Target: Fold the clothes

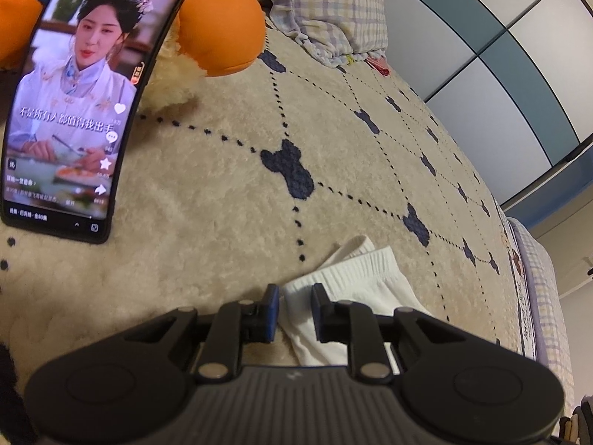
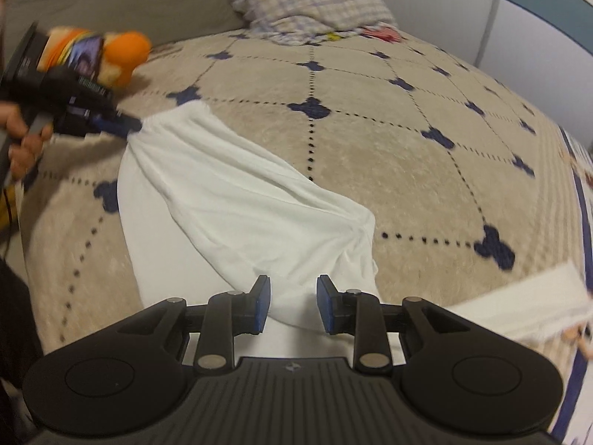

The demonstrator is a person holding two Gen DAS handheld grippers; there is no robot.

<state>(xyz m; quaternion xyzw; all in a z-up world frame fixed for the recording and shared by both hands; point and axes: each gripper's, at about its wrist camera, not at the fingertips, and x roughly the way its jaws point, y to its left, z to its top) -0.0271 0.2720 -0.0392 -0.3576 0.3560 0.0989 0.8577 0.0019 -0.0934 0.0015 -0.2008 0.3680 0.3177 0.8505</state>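
My left gripper [image 1: 294,298] and right gripper [image 2: 292,296], both spread, straddle the garment [image 2: 237,200]; phone [image 1: 74,96] and plush [image 1: 218,33] sit near.

From the left wrist view we look low along the left tongs [image 1: 292,306], close over the bed [image 1: 222,259], toward the far plaid pillow [image 1: 326,11], with a phone [image 1: 74,104] near on the left. From the right wrist view we sit higher behind the right tongs [image 2: 291,302], facing the same pillow. Both views share the cream blanket, the white garment [image 2: 237,204] and the orange plush [image 2: 124,52]; the right view also catches the left tongs at far left.
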